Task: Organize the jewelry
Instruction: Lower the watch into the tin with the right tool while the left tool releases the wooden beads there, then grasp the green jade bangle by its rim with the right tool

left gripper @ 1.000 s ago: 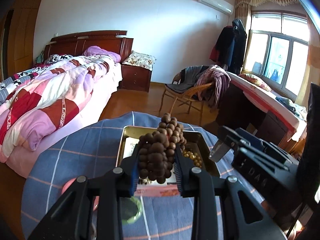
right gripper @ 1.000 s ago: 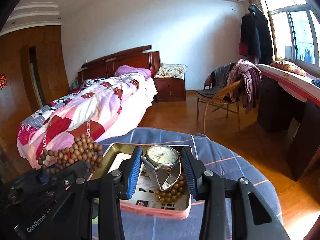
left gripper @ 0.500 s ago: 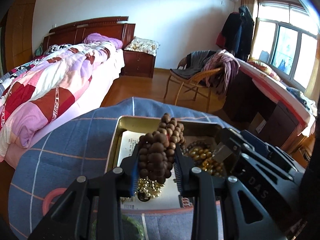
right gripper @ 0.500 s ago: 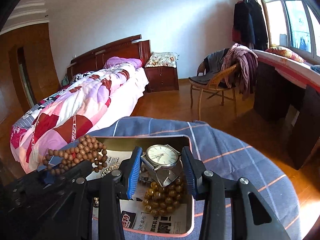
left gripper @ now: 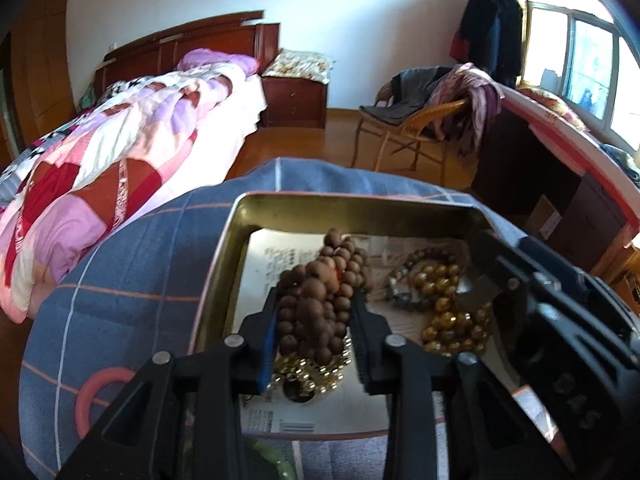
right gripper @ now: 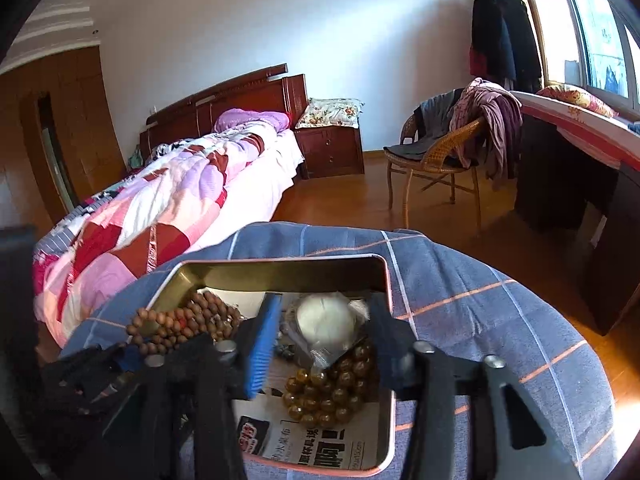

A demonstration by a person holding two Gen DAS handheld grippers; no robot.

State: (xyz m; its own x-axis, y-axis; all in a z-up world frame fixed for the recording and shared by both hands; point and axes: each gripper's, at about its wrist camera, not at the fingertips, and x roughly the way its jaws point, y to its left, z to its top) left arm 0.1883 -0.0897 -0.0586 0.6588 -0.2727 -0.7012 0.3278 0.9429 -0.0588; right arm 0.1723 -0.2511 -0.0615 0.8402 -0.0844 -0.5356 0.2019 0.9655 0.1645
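My left gripper (left gripper: 314,320) is shut on a bunched string of dark brown wooden beads (left gripper: 316,300) and holds it low over the metal tin (left gripper: 224,256). The beads also show in the right wrist view (right gripper: 180,322). My right gripper (right gripper: 324,328) holds a silver wristwatch (right gripper: 326,320) between its pads, down inside the tin (right gripper: 388,280). The watch is blurred. An amber bead bracelet (right gripper: 328,396) lies on the newspaper lining of the tin, also seen in the left wrist view (left gripper: 444,312). A gold chain (left gripper: 308,376) lies under the left gripper.
The tin sits on a blue checked cloth (right gripper: 480,320) over a round table. A pink bangle (left gripper: 100,396) and a green bangle (left gripper: 272,456) lie on the cloth near the left gripper. A bed (right gripper: 160,200) stands at left, a wicker chair (right gripper: 440,160) behind.
Both grippers have come down and forward into the tin with their loads. The watch now sits lower, just above the amber beads, and the right jaws look wider apart.
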